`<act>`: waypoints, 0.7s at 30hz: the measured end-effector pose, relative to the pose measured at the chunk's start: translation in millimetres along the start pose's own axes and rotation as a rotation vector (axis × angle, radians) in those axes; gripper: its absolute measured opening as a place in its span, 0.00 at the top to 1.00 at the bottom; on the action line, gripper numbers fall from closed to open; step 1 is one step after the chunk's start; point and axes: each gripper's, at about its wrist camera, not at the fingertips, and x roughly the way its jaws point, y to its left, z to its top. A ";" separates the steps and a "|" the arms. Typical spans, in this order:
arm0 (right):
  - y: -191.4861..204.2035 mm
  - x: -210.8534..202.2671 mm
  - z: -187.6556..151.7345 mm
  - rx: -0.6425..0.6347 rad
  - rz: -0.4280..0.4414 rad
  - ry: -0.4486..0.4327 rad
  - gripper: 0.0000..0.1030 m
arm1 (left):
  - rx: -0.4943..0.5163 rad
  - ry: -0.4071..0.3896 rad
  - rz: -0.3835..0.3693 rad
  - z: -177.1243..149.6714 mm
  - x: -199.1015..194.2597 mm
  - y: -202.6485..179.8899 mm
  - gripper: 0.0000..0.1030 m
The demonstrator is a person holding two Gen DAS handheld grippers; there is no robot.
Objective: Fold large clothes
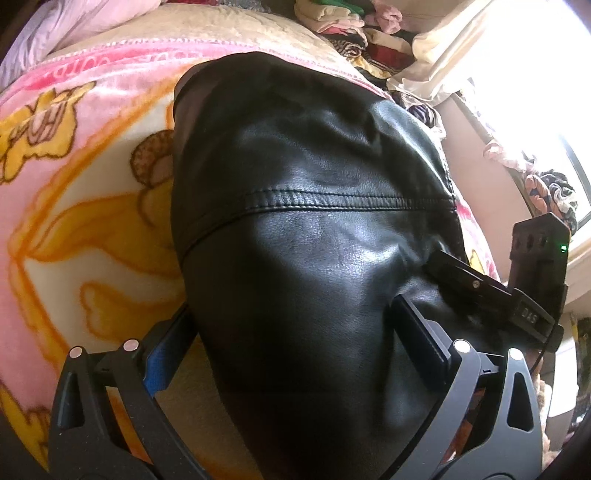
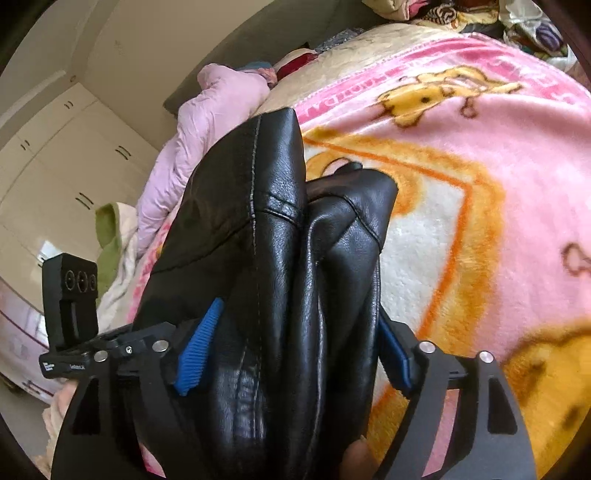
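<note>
Both sets of jaws are gripping black leather: the right gripper (image 2: 291, 347) is squeezing a thick, bunched stack of the black leather jacket (image 2: 280, 236) between its blue pads (image 2: 197, 347), the folds filling the gap from one pad to the other. In the left wrist view the left gripper (image 1: 288, 332) is standing with its fingers (image 1: 419, 339) on either side of a broad smooth panel of the jacket (image 1: 306, 221); the leather is lying between them and touching both, so the jaws appear to be pinching it while held fairly wide.

That panel is showing a stitched seam running across it and is stretching away toward the far side. The jacket is being held up just over a pink fleece blanket (image 1: 74, 206) printed with yellow and orange cartoon figures, which is covering the bed (image 2: 480, 206).

Farther out, a pale pink quilt (image 2: 192, 136) is lying bunched at the far left of the bed, a pile of mixed clothes (image 1: 351, 33) is sitting at the far edge, and white cupboards (image 2: 66, 147) are lining the left wall.
</note>
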 end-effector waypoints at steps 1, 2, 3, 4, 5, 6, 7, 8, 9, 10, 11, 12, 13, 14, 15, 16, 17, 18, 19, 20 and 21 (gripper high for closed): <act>-1.0 -0.2 -0.3 -0.007 -0.007 0.000 0.22 | -0.003 -0.001 0.001 -1.4 -2.0 1.2 0.08; 0.7 -2.9 -1.3 -0.014 -0.020 -0.001 0.21 | -0.005 -0.003 0.002 -2.5 -3.3 1.9 0.08; 1.1 -6.3 -2.4 -0.019 -0.028 -0.005 0.20 | -0.005 -0.004 0.004 -2.8 -3.6 1.0 0.08; 2.1 -7.6 -3.5 -0.026 -0.038 -0.008 0.17 | -0.004 -0.007 0.009 -3.6 -4.6 0.5 0.08; 4.5 -9.6 -5.1 -0.039 -0.055 -0.009 0.16 | -0.003 -0.010 0.013 -4.1 -5.8 -0.3 0.08; 6.9 -12.6 -6.8 -0.054 -0.073 -0.015 0.15 | -0.001 -0.011 0.017 -4.8 -6.8 -1.5 0.08; 8.8 -16.0 -8.6 -0.068 -0.087 -0.020 0.13 | 0.002 -0.013 0.021 -4.9 -7.6 -3.3 0.08; 8.9 -18.9 -10.5 -0.078 -0.096 -0.021 0.12 | 0.006 -0.016 0.026 -5.0 -8.6 -4.7 0.08; 10.2 -20.9 -12.2 -0.087 -0.109 -0.021 0.10 | 0.008 -0.018 0.031 -5.0 -9.9 -6.8 0.08; 9.5 -22.7 -13.9 -0.091 -0.122 -0.020 0.07 | 0.012 -0.020 0.036 -6.1 -12.0 -7.0 0.08; 10.7 -24.1 -15.5 -0.095 -0.140 -0.020 0.07 | 0.016 -0.021 0.042 -6.7 -13.6 -8.0 0.08; 10.4 -25.6 -16.7 -0.096 -0.144 -0.021 0.07 | 0.021 -0.023 0.050 -6.6 -14.4 -10.5 0.08; 10.2 -27.5 -18.1 -0.095 -0.143 -0.025 0.07 | 0.030 -0.028 0.059 -7.2 -16.5 -12.6 0.08; 9.5 -29.4 -19.9 -0.092 -0.145 -0.026 0.07 | 0.037 -0.031 0.067 -7.7 -18.2 -14.5 0.08; 8.9 -30.4 -20.7 -0.089 -0.147 -0.026 0.07 | 0.041 -0.031 0.073 -6.3 -18.1 -17.6 0.08; 8.4 -31.6 -21.9 -0.085 -0.149 -0.026 0.07 | 0.047 -0.032 0.081 -6.6 -19.4 -19.2 0.08; 7.5 -33.6 -22.0 -0.081 -0.149 -0.028 0.06 | 0.049 -0.033 0.087 -6.5 -20.5 -20.1 0.08; 7.6 -35.1 -22.3 -0.078 -0.150 -0.028 0.06 | 0.050 -0.033 0.093 -6.6 -21.3 -20.1 0.08; 6.5 -36.7 -22.6 -0.075 -0.153 -0.028 0.06 | 0.050 -0.035 0.097 -6.4 -22.5 -20.3 0.08; 6.2 -38.4 -23.6 -0.073 -0.158 -0.027 0.06 | 0.050 -0.036 0.099 -7.8 -23.4 -20.5 0.08; 7.0 -39.9 -23.8 -0.073 -0.162 -0.028 0.05 | 0.051 -0.038 0.102 -8.9 -24.5 -20.4 0.08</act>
